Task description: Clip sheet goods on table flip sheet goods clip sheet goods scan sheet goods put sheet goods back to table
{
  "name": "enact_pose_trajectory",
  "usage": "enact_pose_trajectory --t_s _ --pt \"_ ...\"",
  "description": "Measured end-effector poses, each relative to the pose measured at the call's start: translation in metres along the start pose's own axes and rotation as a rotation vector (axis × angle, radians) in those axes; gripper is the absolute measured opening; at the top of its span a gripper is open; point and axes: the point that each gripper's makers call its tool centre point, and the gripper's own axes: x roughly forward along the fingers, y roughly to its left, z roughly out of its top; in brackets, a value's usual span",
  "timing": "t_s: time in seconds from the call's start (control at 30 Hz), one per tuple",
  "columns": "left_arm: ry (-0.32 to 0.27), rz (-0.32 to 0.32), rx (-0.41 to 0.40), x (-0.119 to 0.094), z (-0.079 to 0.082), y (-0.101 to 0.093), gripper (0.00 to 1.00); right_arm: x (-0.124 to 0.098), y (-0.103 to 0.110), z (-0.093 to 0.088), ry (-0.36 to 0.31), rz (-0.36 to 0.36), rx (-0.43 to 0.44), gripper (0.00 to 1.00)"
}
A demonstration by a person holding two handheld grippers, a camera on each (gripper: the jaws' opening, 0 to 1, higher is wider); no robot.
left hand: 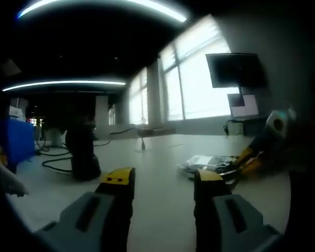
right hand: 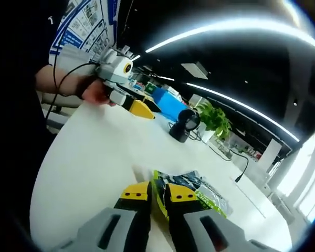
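The sheet goods point(right hand: 202, 190), a flat green and black packet, lie on the white table point(right hand: 89, 157). My right gripper point(right hand: 158, 193) is shut on the packet's near edge, which stands up between the yellow-tipped jaws. In the left gripper view the same packet point(left hand: 206, 161) lies at the right, with the right gripper point(left hand: 242, 159) on it. My left gripper point(left hand: 163, 178) hovers over bare table, jaws wide apart and holding nothing. In the right gripper view a hand point(right hand: 96, 92) holds this left gripper point(right hand: 139, 107) above the table's far left.
A black scanner on a stand point(left hand: 83, 153) sits on the table at the left, also visible as the scanner point(right hand: 181, 126) past the packet, with cables point(left hand: 55, 163) running from it. A potted plant point(right hand: 216, 118) stands behind. A wall screen point(left hand: 235, 69) hangs beside bright windows.
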Motion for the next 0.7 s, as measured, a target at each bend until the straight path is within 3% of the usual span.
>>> enact_pose_trajectory --t_s 0.43,0.63,0.7 --pt "0.003 0.005 -0.002 0.000 0.000 0.001 0.37 0.008 -0.001 -0.006 0.003 -0.015 0.022 0.00" --pt "0.004 0.004 0.000 0.000 -0.001 0.001 0.37 0.006 -0.006 -0.003 -0.030 -0.028 0.070 0.00" --pt "0.007 0.004 0.000 0.000 -0.001 0.001 0.37 0.004 -0.009 -0.001 -0.061 -0.043 0.144 0.00"
